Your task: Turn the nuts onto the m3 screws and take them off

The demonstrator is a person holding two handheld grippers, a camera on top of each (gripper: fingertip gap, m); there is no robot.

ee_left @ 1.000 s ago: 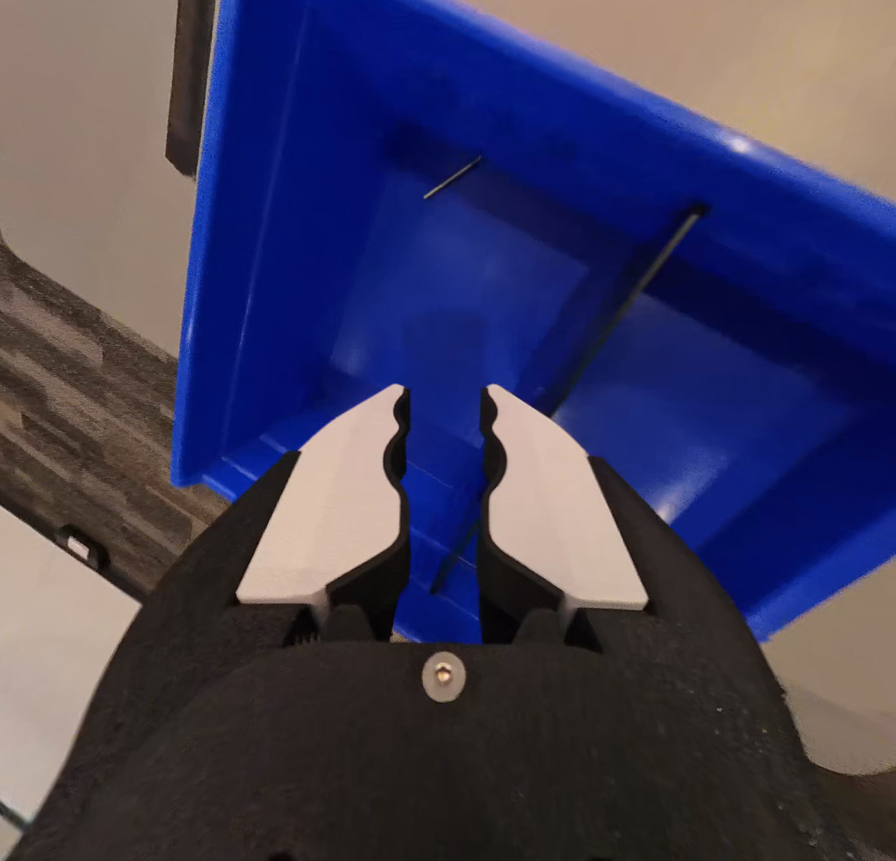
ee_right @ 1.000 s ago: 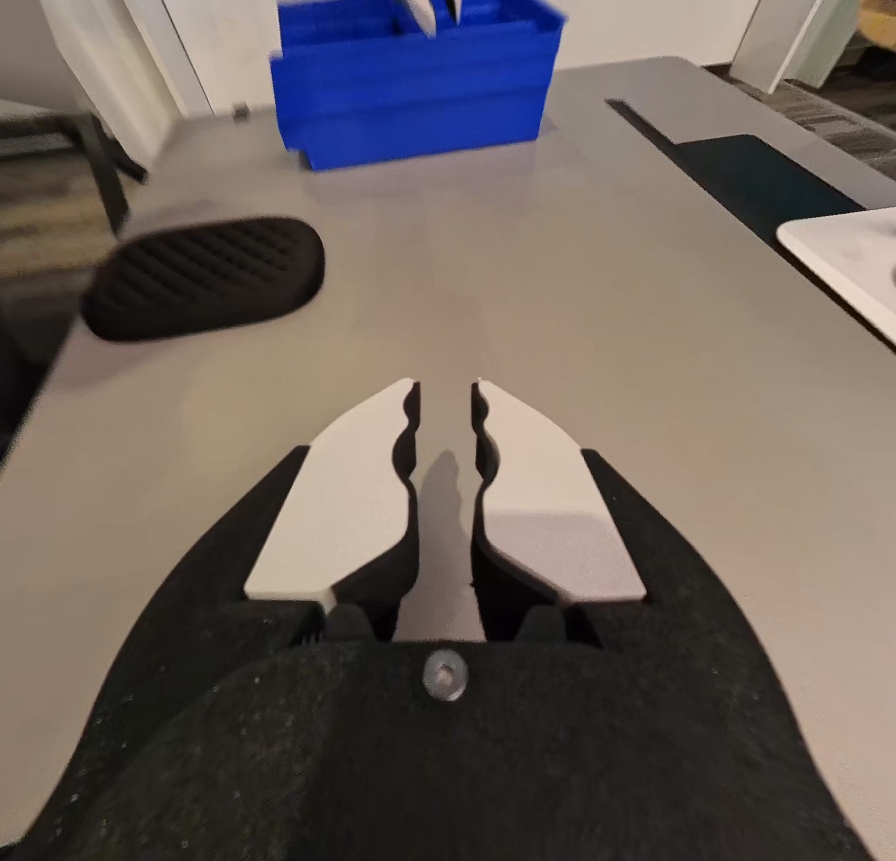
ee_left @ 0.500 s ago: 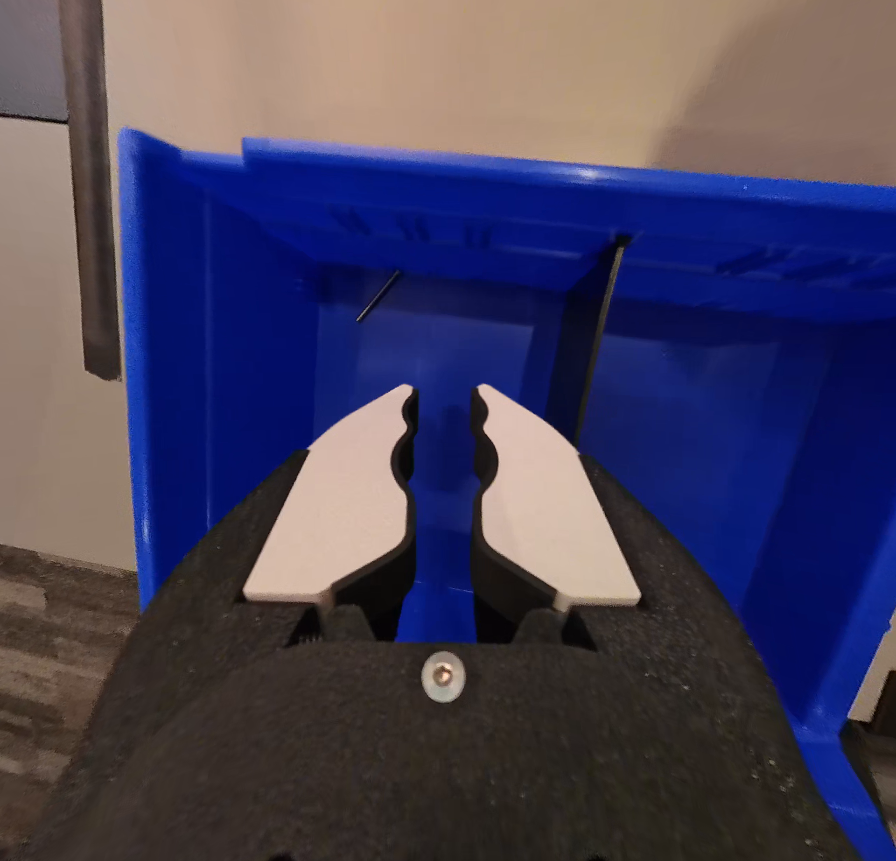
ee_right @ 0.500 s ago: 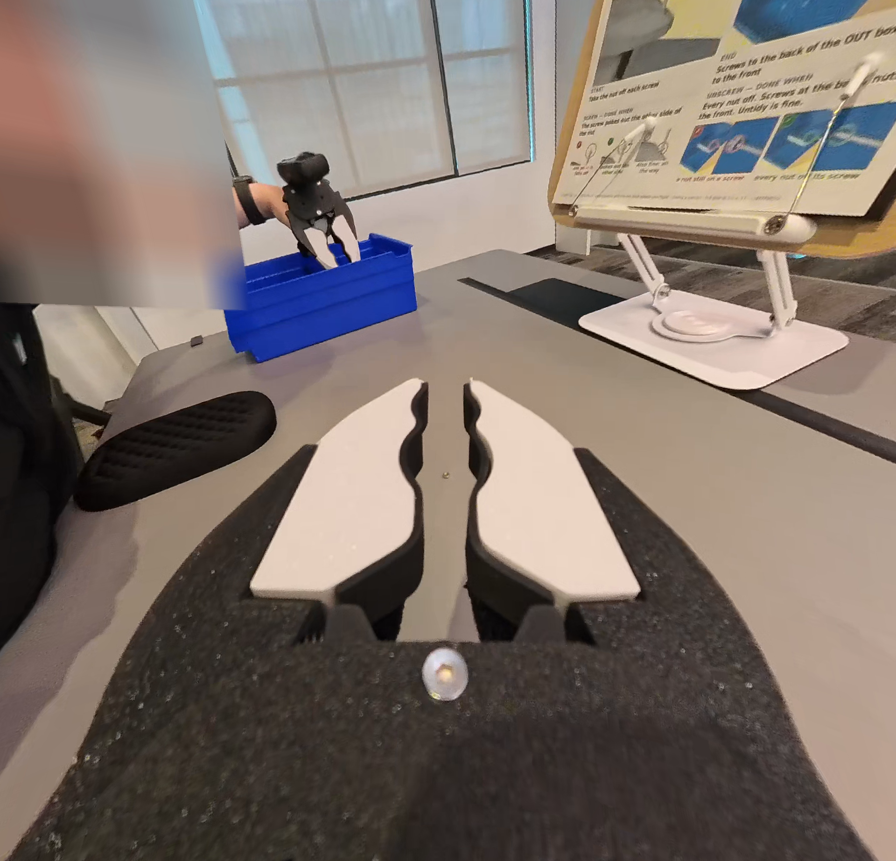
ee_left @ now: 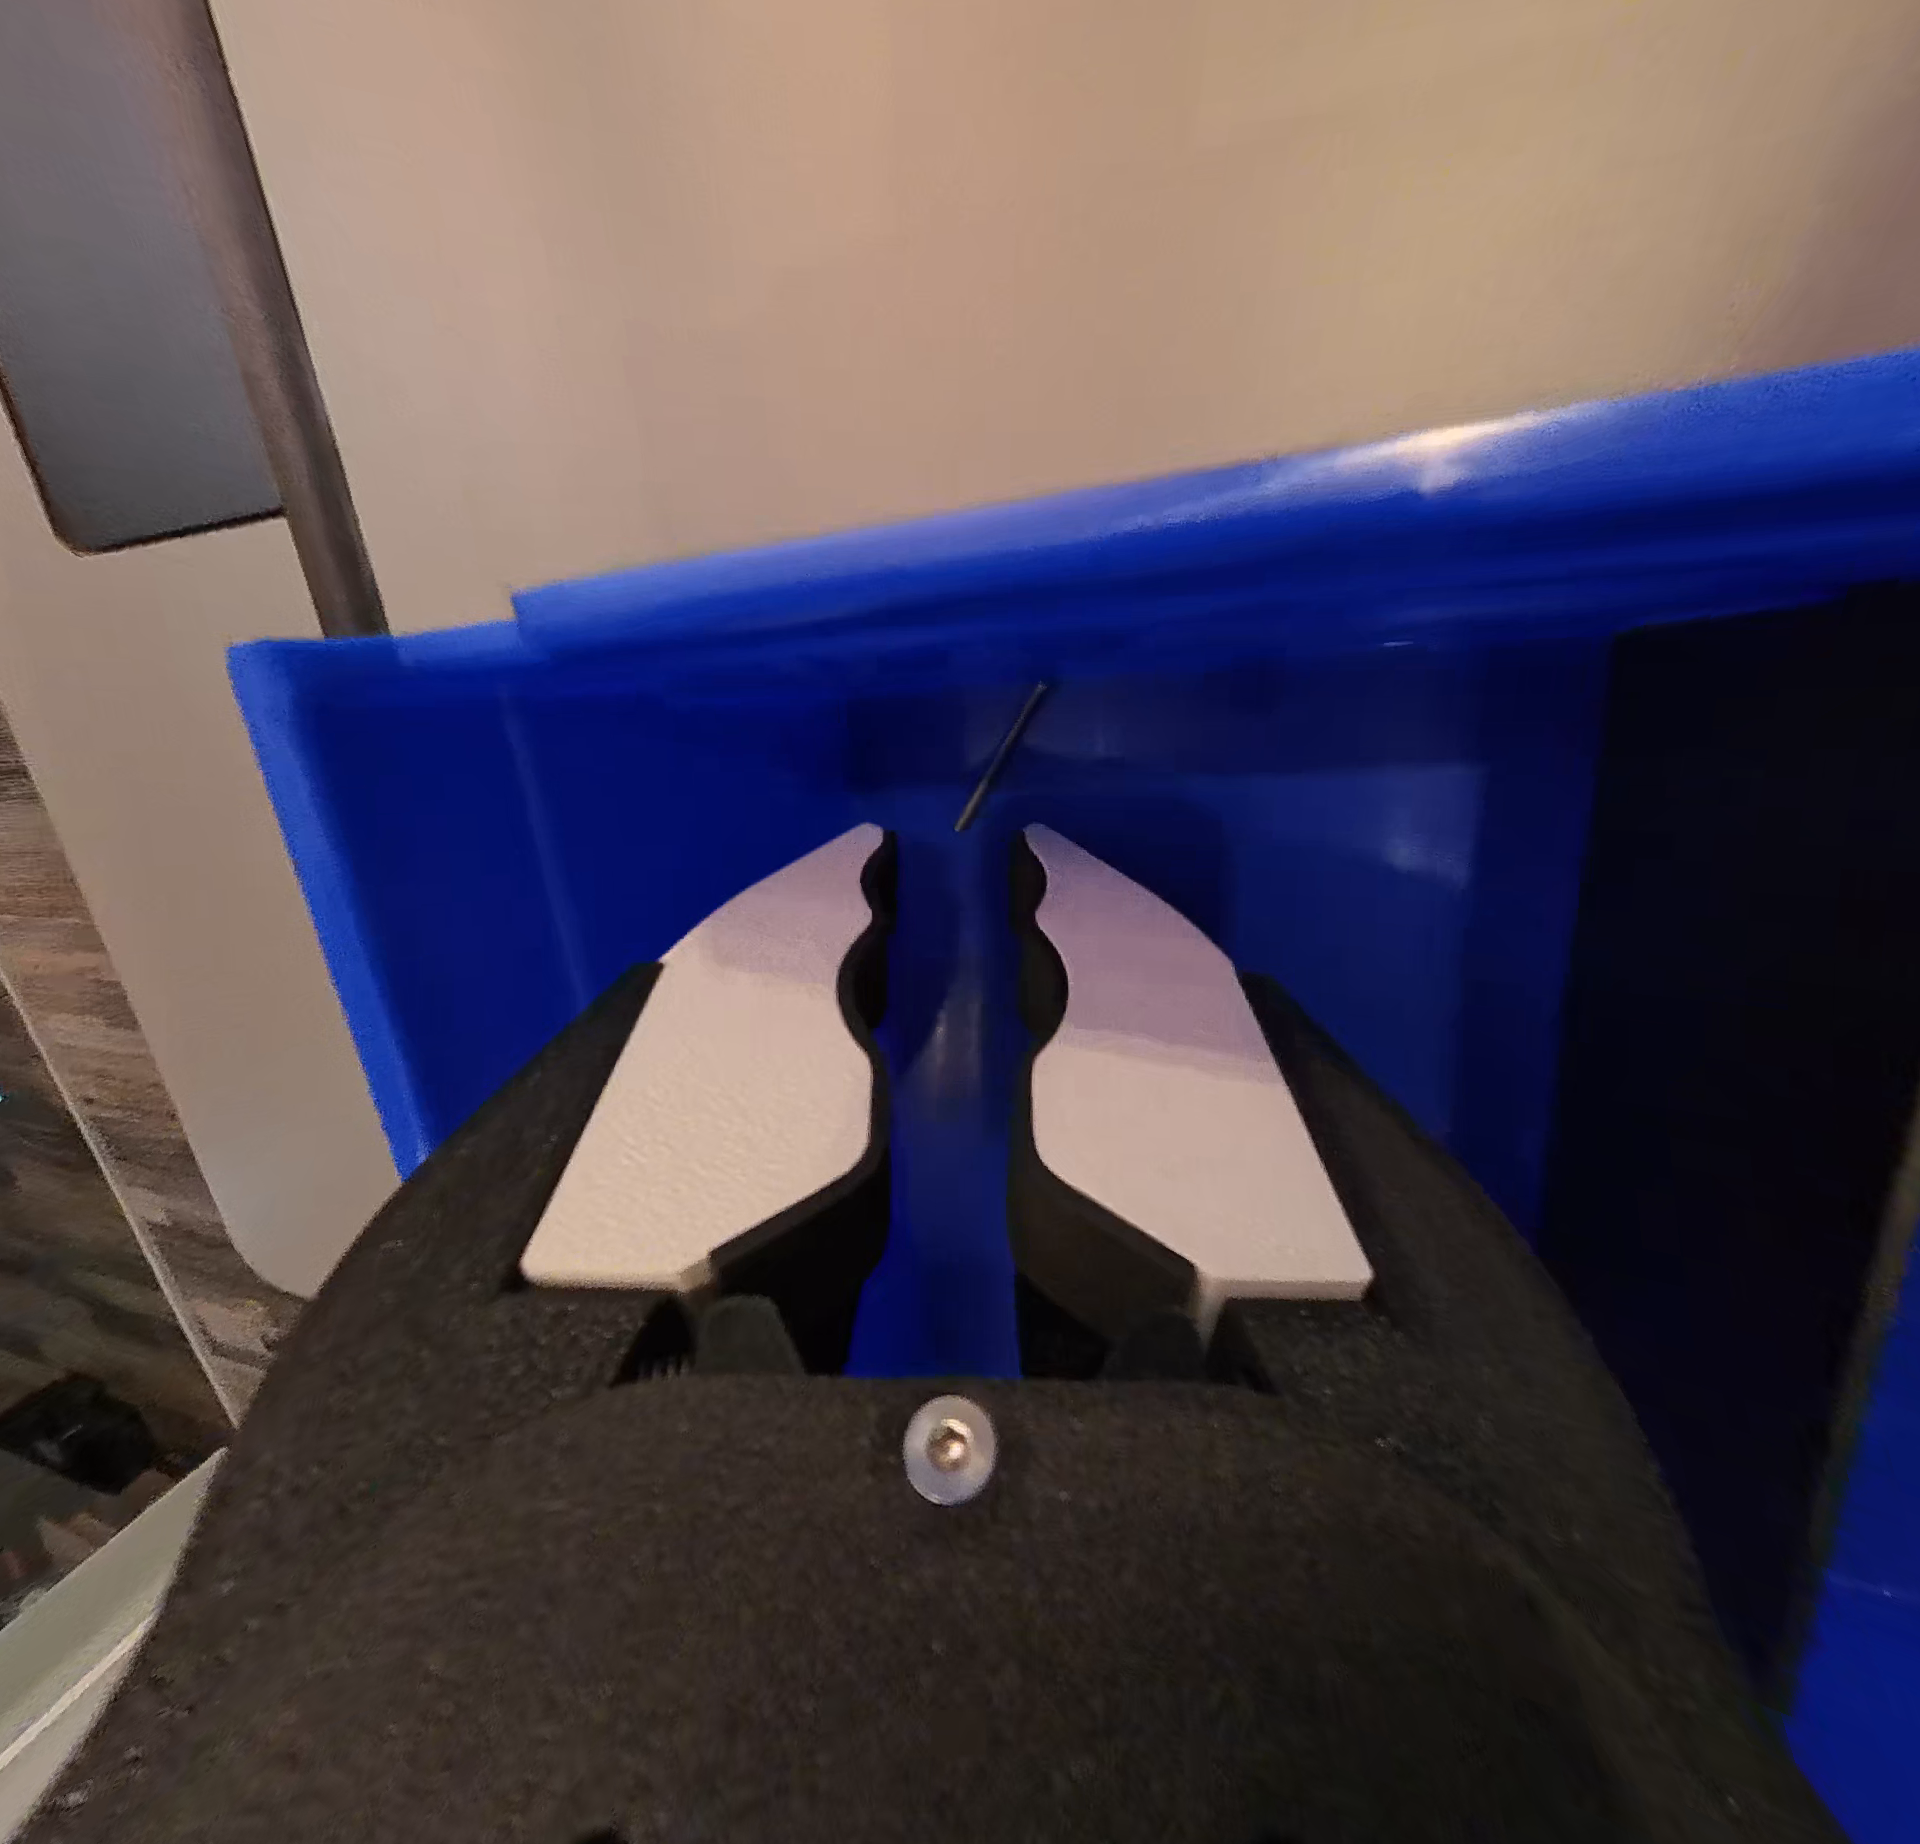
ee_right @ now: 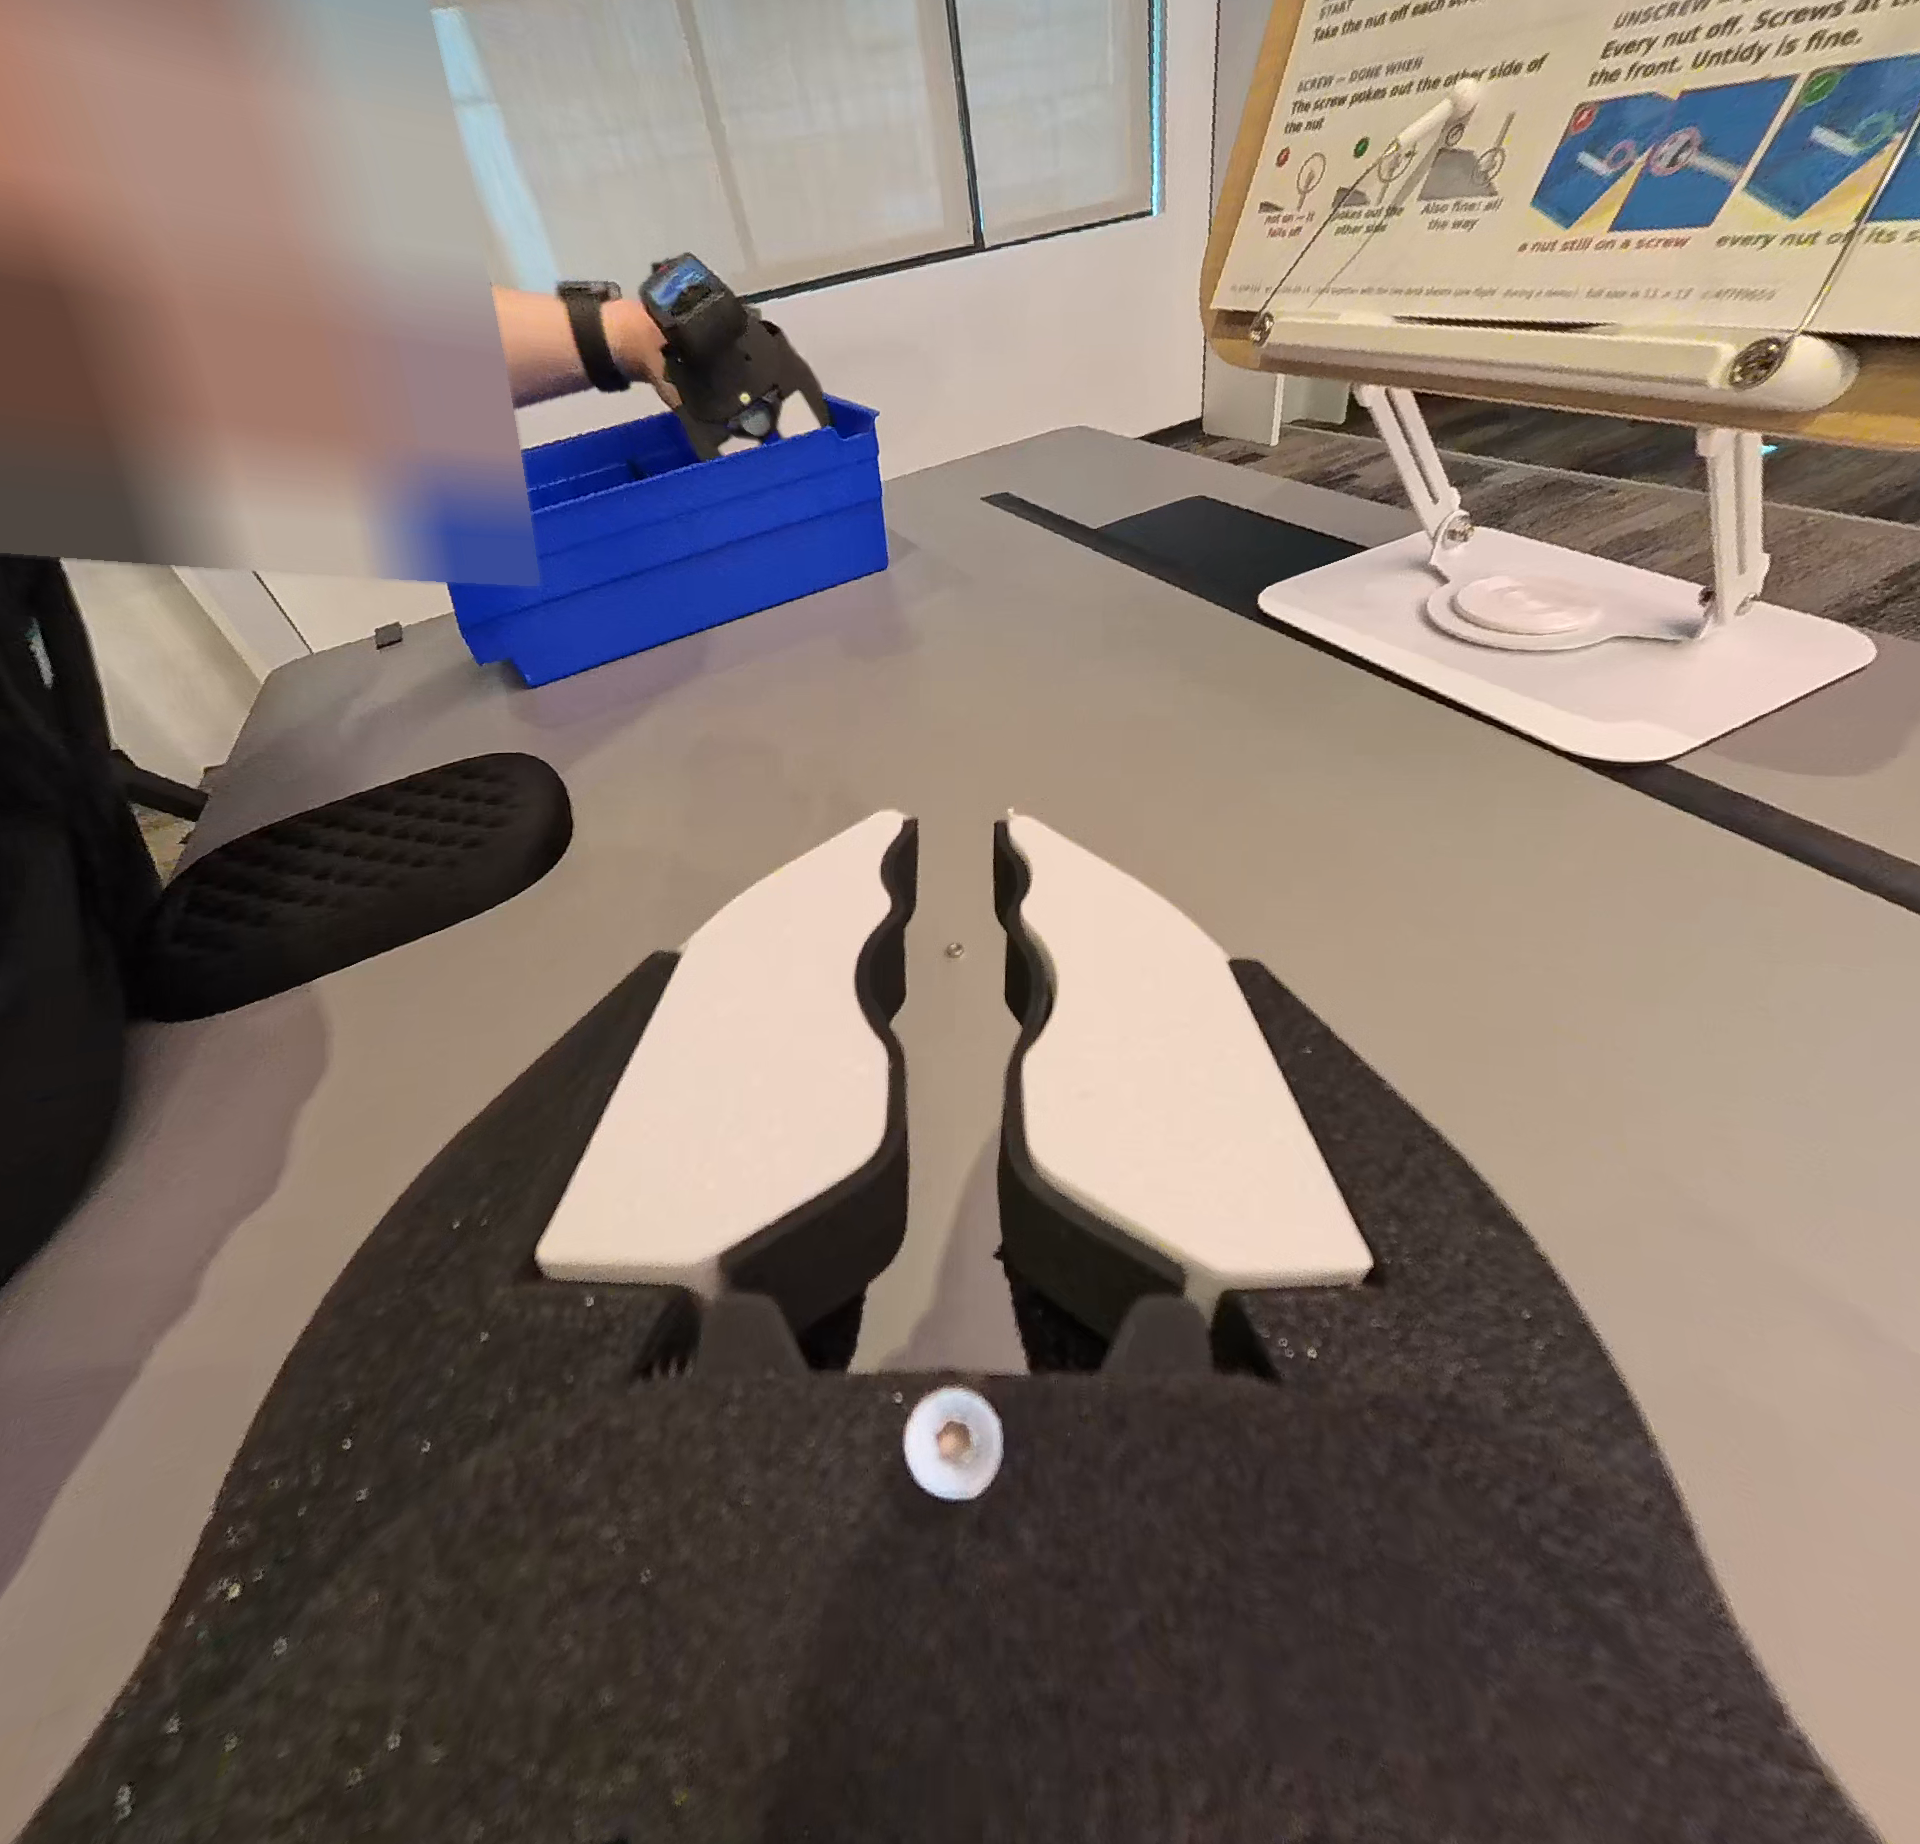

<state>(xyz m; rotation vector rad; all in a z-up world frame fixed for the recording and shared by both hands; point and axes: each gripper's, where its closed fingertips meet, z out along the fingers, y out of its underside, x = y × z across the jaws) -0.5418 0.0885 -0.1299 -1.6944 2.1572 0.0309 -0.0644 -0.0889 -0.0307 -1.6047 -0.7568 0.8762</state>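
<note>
left gripper (ee_left: pixel 954 833), fingers narrowly apart and empty, dips into a blue bin (ee_left: pixel 436 859) near a thin black screw (ee_left: pixel 1000 755). right gripper (ee_right: pixel 954 823), fingers narrowly apart, hovers over a small nut (ee_right: pixel 953 952) on the grey surface (ee_right: pixel 1351 963).

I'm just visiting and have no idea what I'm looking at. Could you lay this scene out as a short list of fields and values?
Setting: grey table by a window
Left gripper: open, empty, reaching into the blue bin
In front of left gripper: thin dark screw leaning at the bin's back wall
Right gripper: open, empty, low over the table
Between right fingers: small nut lying on the table
Also there: instruction sheet on a white stand, black padded armrest
</note>
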